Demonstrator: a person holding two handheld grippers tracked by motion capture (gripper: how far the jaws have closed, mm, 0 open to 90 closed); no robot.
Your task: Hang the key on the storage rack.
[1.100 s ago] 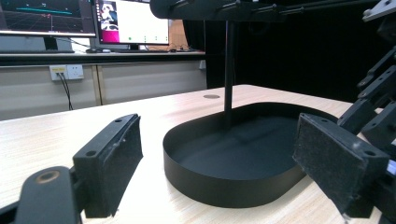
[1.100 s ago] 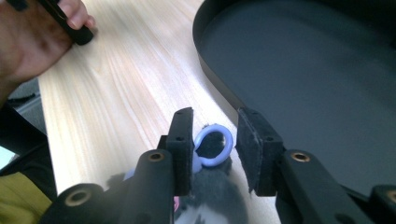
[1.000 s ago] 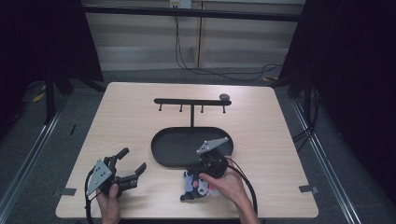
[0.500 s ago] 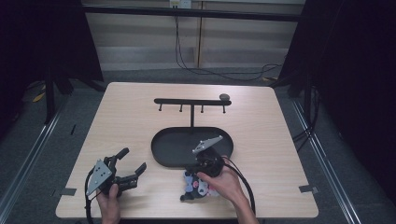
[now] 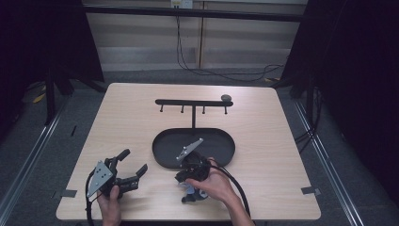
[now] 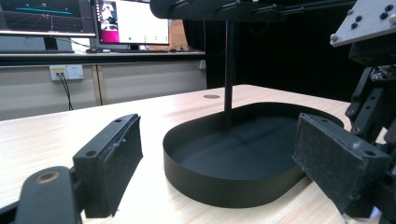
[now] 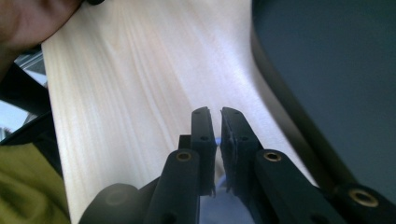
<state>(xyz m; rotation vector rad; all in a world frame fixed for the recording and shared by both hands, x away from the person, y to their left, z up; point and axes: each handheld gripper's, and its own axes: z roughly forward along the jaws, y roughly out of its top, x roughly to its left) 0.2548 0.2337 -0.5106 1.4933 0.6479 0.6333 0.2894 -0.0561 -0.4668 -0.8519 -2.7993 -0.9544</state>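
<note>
My right gripper (image 5: 184,188) jaws nearly pressed together, just beside black oval metal tray (image 5: 164,141); left gripper (image 5: 133,168) spread wide.

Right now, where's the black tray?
High view: the black oval tray sits mid-table at the foot of the hook stand, just beyond the right gripper.

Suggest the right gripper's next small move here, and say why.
Probably lift the right gripper slightly off the table: its fingers are nearly closed on something pale blue, beside the black tray. What that item is, I cannot tell.
</note>
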